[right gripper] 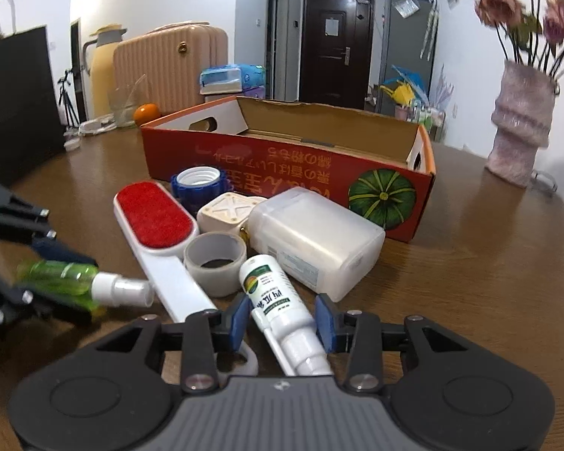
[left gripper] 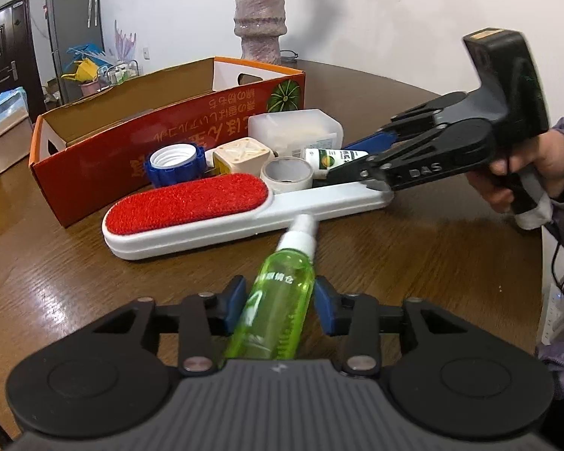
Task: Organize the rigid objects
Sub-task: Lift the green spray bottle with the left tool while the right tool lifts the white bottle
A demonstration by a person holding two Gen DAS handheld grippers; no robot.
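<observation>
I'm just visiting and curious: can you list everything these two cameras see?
table: 1, brown wood, under everything
cardboard box: 1, red-orange, open, behind the pile
lint brush: 1, white with red pad, in front of the box
screw cap: 1, blue, beside the box
square piece: 1, cream, next to the cap
tape roll: 1, greyish, beside the brush
container: 1, cloudy white, on its side
vase: 1, pinkish, holding flowers, far edge
green spray bottle: 1, clamped in the left gripper
white bottle: 1, between the right gripper jaws
hand: 1, holding the right gripper
</observation>
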